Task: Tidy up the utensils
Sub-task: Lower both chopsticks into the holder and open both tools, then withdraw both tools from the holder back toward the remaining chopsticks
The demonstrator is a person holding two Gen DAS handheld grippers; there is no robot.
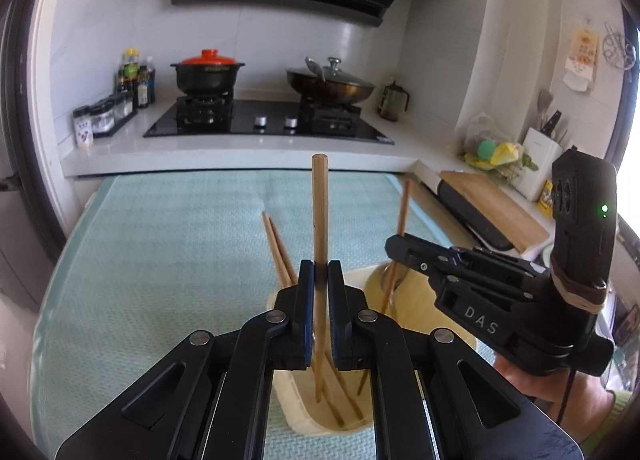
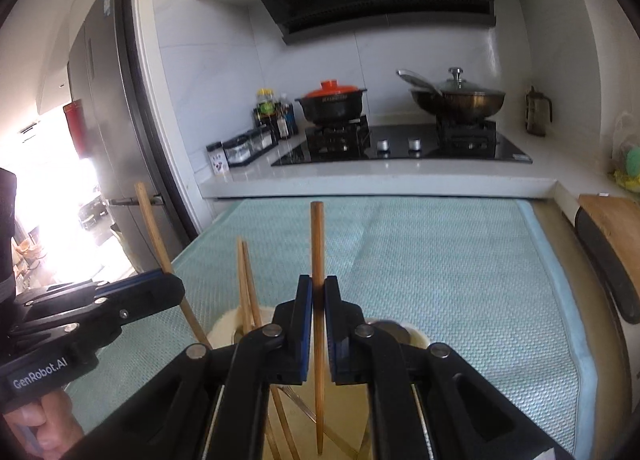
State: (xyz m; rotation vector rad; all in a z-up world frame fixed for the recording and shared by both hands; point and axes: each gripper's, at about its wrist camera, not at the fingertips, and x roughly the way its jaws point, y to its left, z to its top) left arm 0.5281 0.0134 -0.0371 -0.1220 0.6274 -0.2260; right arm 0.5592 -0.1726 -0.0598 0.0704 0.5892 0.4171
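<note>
1. Nearest the lens, the left gripper (image 1: 320,312) is clamped on one upright chopstick (image 1: 320,220), its long axis near vertical, its tip down inside the cream holder (image 1: 304,416) directly below.
2. The right gripper (image 2: 318,332) likewise pinches a second chopstick (image 2: 317,244), also upright, its point down in the round cup (image 2: 416,336).
3. Both containers stand at the near edge of the green mat (image 2: 440,260); two more chopsticks (image 1: 276,248) already lean there.
4. Both hands tilt forward and down, side by side; releasing seems next.
</note>
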